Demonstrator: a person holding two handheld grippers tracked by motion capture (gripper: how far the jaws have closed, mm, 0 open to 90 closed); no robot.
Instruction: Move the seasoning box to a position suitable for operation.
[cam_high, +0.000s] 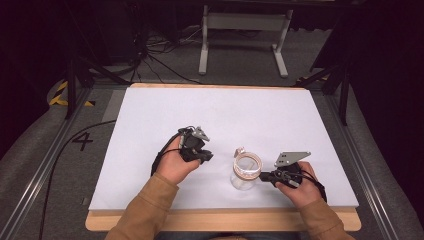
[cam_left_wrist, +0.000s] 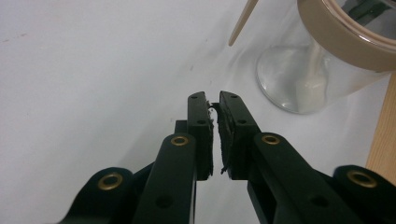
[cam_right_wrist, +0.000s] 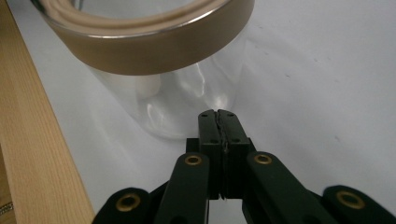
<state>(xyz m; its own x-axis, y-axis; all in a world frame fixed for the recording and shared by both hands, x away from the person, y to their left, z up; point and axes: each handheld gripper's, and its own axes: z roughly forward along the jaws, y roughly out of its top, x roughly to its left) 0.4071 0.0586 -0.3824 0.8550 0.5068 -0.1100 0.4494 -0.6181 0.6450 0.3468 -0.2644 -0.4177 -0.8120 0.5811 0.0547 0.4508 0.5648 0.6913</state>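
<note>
From above, we see the jar (cam_high: 245, 172) on the table (cam_high: 150, 130), the left gripper (cam_high: 202, 157) at its 9 o'clock and the right gripper (cam_high: 265, 175) touching it at 3.

In the left gripper view, our jaws are nearly closed, empty; jar (cam_left_wrist: 322, 70) at 2 o'clock.

In the right gripper view, our jaws are pressed together, empty; jar (cam_right_wrist: 163, 70) at 11 o'clock.

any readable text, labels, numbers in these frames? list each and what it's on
"4": dark figure marked on the grey floor to the left of the table.
Nothing else to read: no label or print on the glass jar, on its tan rim band, or on the left gripper and right gripper.
</note>
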